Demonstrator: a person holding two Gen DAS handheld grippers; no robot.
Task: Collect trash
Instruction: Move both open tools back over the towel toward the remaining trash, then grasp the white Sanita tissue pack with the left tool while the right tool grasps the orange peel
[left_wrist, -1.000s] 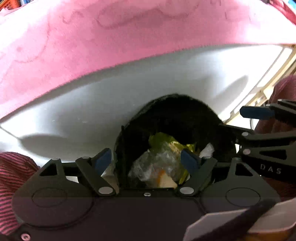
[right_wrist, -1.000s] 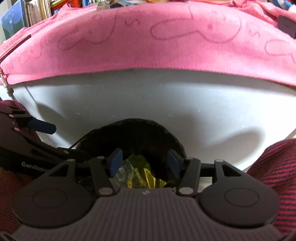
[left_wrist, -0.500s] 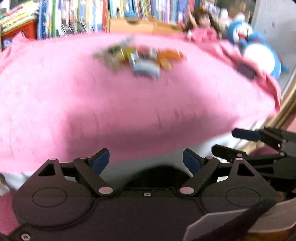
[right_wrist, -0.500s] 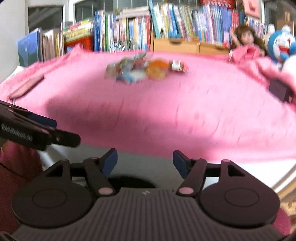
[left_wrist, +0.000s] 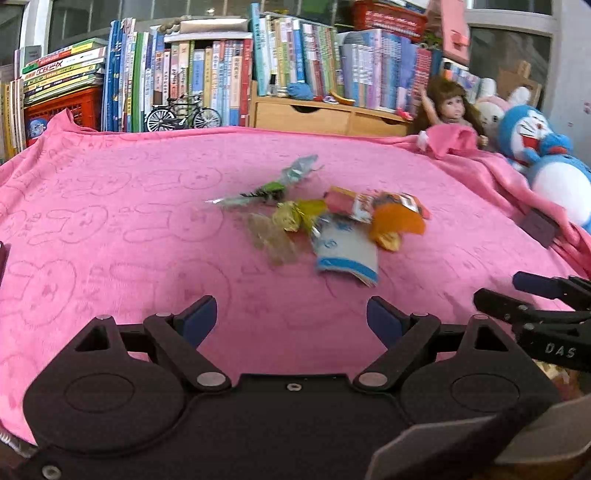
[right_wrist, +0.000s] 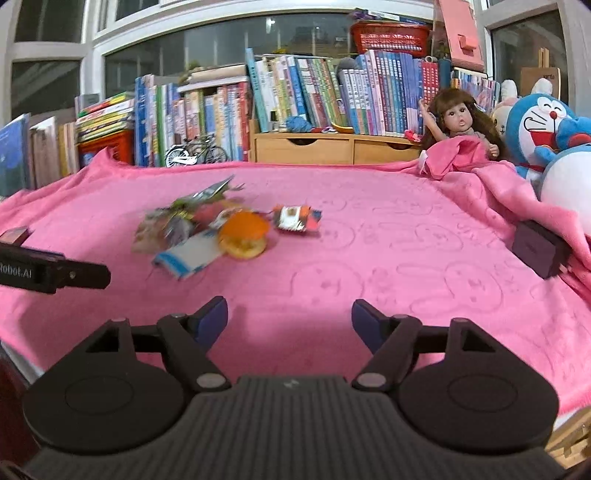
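Trash (left_wrist: 321, 225) is seen heaped at 12 o'clock beyond the left gripper (left_wrist: 291, 319), at 11 o'clock from the right gripper (right_wrist: 290, 319); both are spread wide and empty, the right's jaws having just been opening.

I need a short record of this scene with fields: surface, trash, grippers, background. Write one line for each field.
surface: pink blanket with faint drawn faces
trash: loose pile of wrappers near the blanket's middle, including a blue-and-white packet and an orange piece
left gripper: jaws open, nothing between them
right gripper: jaws have just been opening, nothing between them
background: books, toy bicycle, doll, blue plush toy
other: small dark box at the blanket's right edge
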